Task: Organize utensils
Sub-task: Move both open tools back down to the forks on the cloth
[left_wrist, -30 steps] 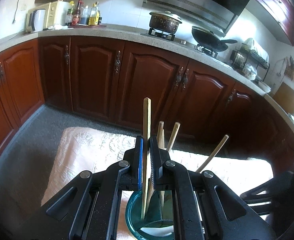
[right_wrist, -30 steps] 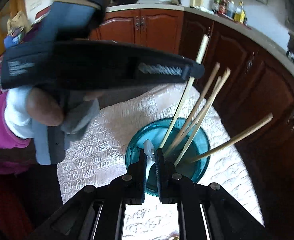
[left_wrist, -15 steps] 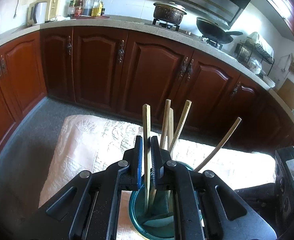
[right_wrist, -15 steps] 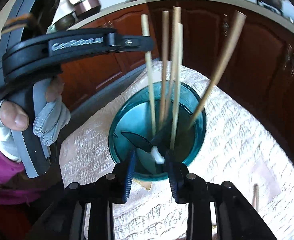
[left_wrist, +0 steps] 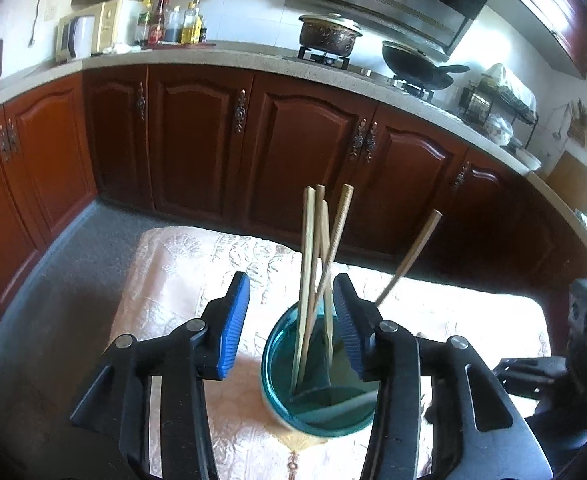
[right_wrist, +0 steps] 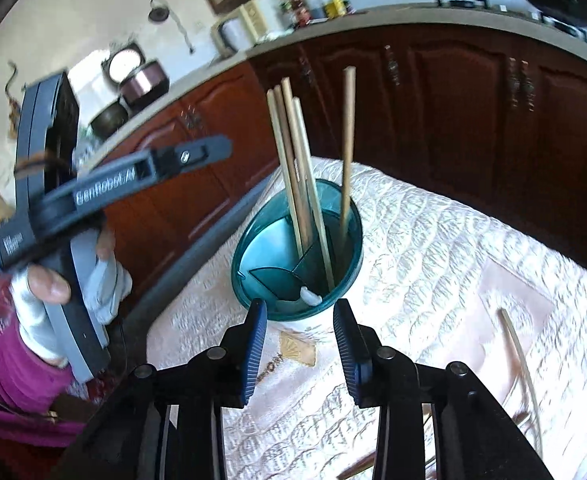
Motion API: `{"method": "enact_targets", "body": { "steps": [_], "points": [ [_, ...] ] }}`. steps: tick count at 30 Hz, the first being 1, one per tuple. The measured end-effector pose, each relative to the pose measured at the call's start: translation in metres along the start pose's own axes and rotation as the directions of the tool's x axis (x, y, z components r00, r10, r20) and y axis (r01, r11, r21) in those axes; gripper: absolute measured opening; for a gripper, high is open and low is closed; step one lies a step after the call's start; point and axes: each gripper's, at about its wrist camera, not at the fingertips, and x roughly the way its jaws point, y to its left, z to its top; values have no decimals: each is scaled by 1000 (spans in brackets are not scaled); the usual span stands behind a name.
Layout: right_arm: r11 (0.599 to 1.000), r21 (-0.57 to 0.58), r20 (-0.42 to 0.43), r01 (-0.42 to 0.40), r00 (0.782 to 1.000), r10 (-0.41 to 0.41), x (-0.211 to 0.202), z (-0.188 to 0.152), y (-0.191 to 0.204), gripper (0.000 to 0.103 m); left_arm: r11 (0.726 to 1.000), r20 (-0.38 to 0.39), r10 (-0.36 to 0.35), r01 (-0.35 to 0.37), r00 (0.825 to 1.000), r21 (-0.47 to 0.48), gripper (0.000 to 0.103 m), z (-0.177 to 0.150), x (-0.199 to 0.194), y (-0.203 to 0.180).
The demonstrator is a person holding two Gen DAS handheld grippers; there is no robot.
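A teal holder point(right_wrist: 297, 248) stands upright on the cloth-covered worktop point(right_wrist: 433, 264), with five chopsticks point(left_wrist: 307, 264) in it, long axes near vertical, tips down, one leaning away to the right. The left tongs point(left_wrist: 291, 320) are opening around the sticks, gripping none; the right tongs point(right_wrist: 299, 344) are opening too, empty, just short of the holder. This looks like the release after dropping utensils in; next, a loose chopstick point(right_wrist: 519, 356) lying on the cloth needs fetching.

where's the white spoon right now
In the right wrist view, the white spoon sits inside the teal holder, against its near rim, just ahead of the right gripper and below the chopsticks.
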Motion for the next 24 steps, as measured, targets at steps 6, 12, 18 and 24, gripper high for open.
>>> {"method": "enact_targets", "body": {
  "steps": [6,12,18,24],
  "points": [
    [989,146,77,34,996,-46,-20,-20,0,33,996,24,20,-22,1000,88,44,-19,-19,-22],
    [974,171,122,149,978,-171,-43,-36,8,34,991,30,6,-10,1000,135,46,-39,-35,-41],
    [952,227,149,204,959,-240,-67,-56,4,45,985,10,-23,21,1000,169,48,-58,-42,-64],
    [932,242,160,270,936,-313,-88,-77,2,45,978,-23,-50,53,999,202,50,-74,-42,-87]
  ]
}}
